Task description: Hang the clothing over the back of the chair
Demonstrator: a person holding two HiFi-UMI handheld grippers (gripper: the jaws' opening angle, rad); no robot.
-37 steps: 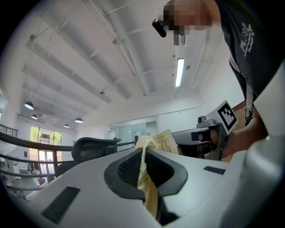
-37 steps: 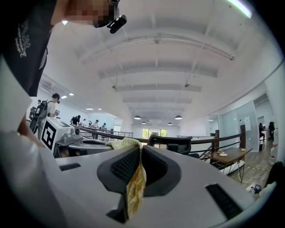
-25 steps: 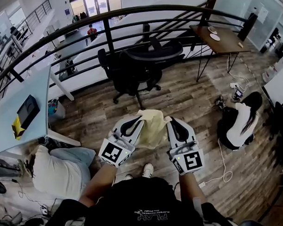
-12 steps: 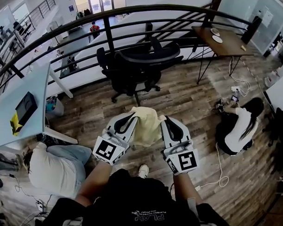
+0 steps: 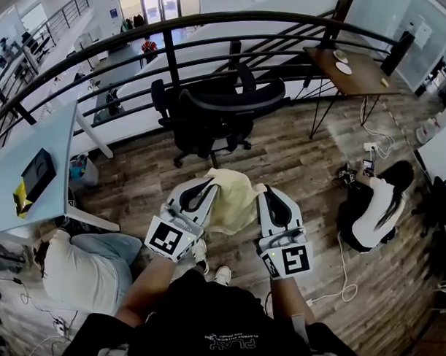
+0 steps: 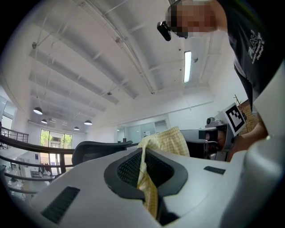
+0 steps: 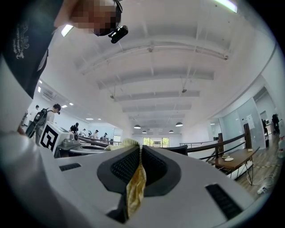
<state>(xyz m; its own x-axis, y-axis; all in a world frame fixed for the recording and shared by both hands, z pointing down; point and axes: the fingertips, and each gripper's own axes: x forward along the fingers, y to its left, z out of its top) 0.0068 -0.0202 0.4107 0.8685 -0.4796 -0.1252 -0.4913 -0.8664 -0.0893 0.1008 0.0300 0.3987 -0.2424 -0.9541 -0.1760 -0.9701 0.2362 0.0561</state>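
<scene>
Far left there's a pale blue table (image 5: 49,138) with a black box (image 5: 36,176) on it and something yellow (image 5: 20,197) right next to the box. Below that, a person in a white top (image 5: 77,271) is down on the wood floor (image 5: 304,165).

Then comes the left gripper (image 5: 206,188), held roughly level. Its own view shows the jaws clamped on a fold of the clothing (image 5: 233,199), with the fabric squeezed right between the ribbed black pads. The clothing is a pale yellow checked piece, bunched up in the air between the two grippers. It's over the floor on the near side of the black office chair (image 5: 218,115) and not touching it, with bare floor showing in between. The chair sits just in front of the dark railing (image 5: 171,59).

The right gripper (image 5: 268,193) pretty much mirrors the left one. Its jaws are nearly together, pinching another edge of the same fabric, and a strip of it hangs down out of the pads.

Further right there's a wooden desk (image 5: 358,80) with two small round white things (image 5: 344,67) on top. Another person (image 5: 375,208) is crouched on the floor below it.
</scene>
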